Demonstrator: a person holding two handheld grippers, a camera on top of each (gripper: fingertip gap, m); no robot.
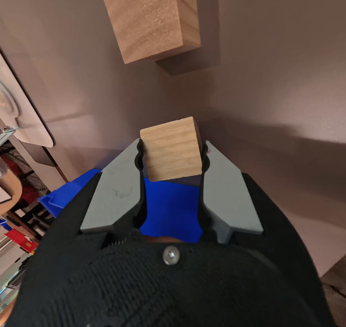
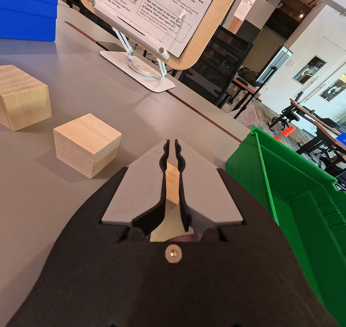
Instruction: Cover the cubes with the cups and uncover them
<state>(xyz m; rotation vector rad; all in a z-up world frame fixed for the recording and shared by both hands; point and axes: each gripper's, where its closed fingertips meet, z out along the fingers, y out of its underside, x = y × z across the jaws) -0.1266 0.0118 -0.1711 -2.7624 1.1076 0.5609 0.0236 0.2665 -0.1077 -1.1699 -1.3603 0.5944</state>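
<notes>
With no cups in view, covering looked unstarted: the left tongs (image 1: 171, 149) clamped a wooden cube (image 1: 171, 150) while the right tongs (image 2: 172, 144), near together, held nothing, two cubes (image 2: 86, 144) at ten o'clock.

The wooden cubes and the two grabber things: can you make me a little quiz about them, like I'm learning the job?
1. True or false: the left gripper is clamped on a wooden cube.
2. In the right wrist view, which colour is the bin beside the right gripper? A red, B green, C yellow.
3. Fill in: the right gripper holds ____ between its nearly closed fingertips.

Key
1. True; a pad presses on each side of it.
2. B, green.
3. Nothing; a cube only shows below, through the gap.
</notes>
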